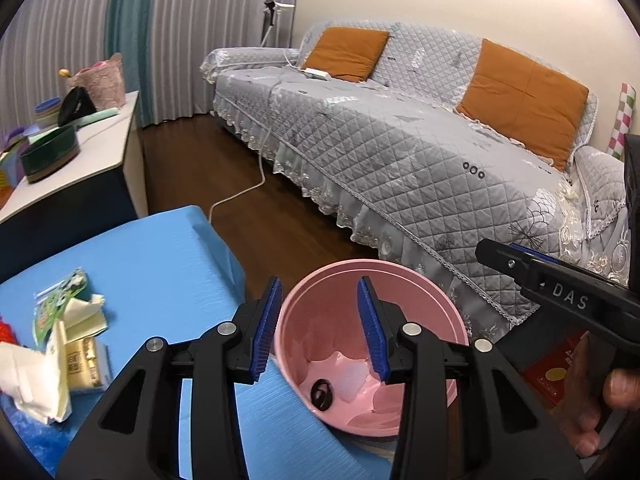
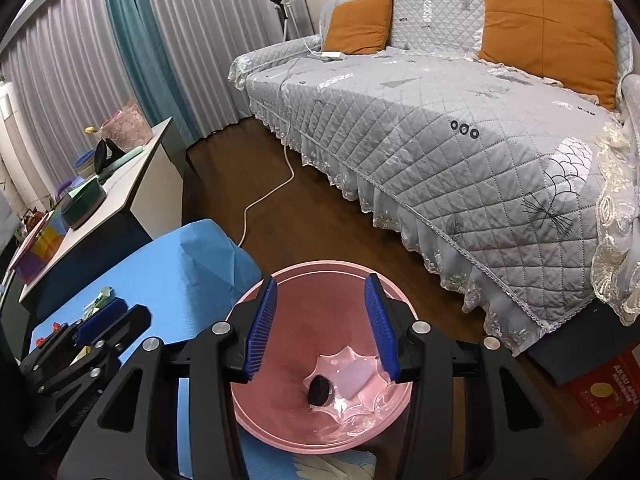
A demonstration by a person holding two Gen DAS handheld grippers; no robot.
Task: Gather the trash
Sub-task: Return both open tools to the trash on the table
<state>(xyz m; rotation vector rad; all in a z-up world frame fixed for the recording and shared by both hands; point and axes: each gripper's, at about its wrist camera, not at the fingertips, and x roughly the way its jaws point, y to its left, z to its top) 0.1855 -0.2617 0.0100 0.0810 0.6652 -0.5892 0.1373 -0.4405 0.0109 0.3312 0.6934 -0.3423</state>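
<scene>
In the left wrist view our left gripper (image 1: 318, 330) hangs with its blue pads spread apart and nothing between them, poised over the pink bin (image 1: 416, 300) that fills the lower middle of the frame. At the bin's bottom lie a small black ring-like piece (image 1: 322, 394) and what looks like a crumpled clear film (image 1: 352, 380), though the glare makes us unsure of the film. The trash pile (image 1: 60, 356) sits at the lower left, on the blue table (image 1: 152, 256): white tissue, cream paper and a green printed wrapper, overlapping one another. We judge all of it light, soft and easily crushed; the wrapper is likely slick, so we would pinch a raised fold or bunched edge rather than a flat face. The right gripper's body (image 1: 560, 292) enters from the right edge. In the right wrist view our right gripper (image 2: 322, 322) is likewise released and empty, directly above the bin (image 2: 248, 412), where the black piece (image 2: 320, 390) rests beside the film. The left gripper (image 2: 100, 332) shows at the lower left over the table (image 2: 180, 268), hiding most of the pile.
</scene>
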